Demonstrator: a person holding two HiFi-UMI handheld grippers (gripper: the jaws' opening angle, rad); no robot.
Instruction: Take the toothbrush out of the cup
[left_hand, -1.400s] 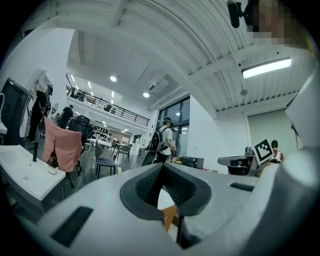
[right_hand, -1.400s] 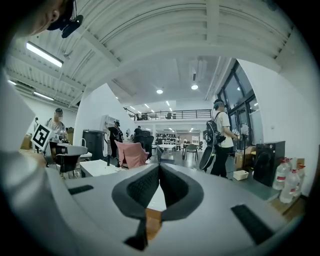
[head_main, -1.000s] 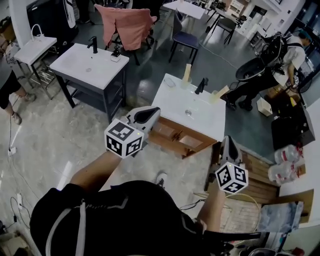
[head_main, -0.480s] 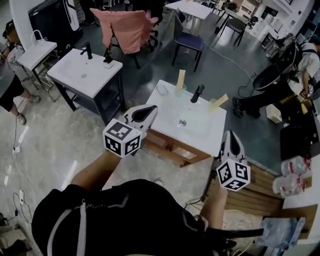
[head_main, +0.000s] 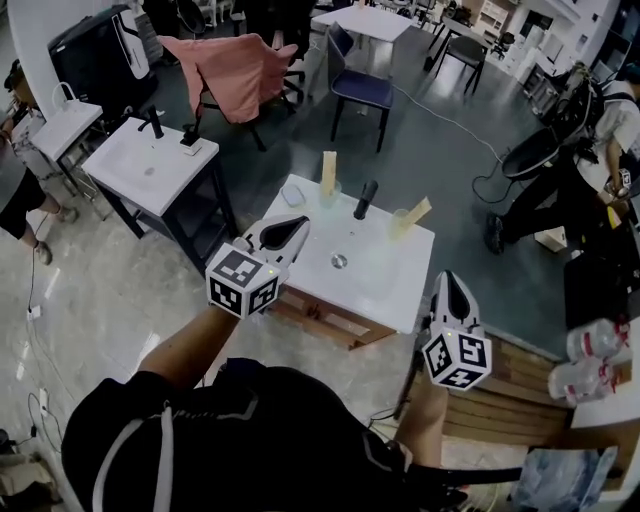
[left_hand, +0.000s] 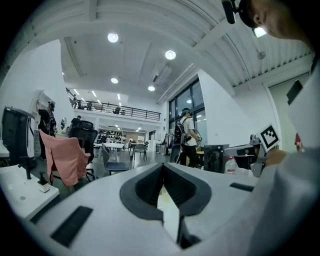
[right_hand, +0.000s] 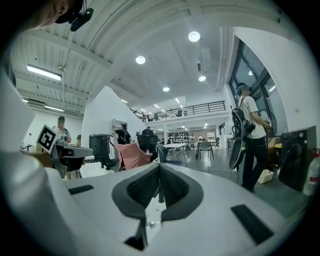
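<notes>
Facing white basin tabletop (head_main: 375, 280) with two clear cups (head_main: 329, 192).
Left hand-held gripper (head_main: 298, 223) and right hand-held gripper (head_main: 447, 280) are held fully closed, nothing gripped.

Open hall. Pale glossy floor (head_main: 100, 270). Washstand (head_main: 150, 165) at left, pink cloth (head_main: 230, 65) draped beyond. Blue chair (head_main: 360, 88). Round ceiling lights (left_hand: 170, 54); tall windows (left_hand: 189, 102).

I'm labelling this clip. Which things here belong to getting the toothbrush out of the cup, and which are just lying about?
Job: near sink counter; left cup and right cup on it, each holding a tan stick, presumably a toothbrush; left gripper and right gripper, both shut, empty.
Lying about: black faucet; second sink; pink cloth; blue chair; plastic bottles.
</notes>
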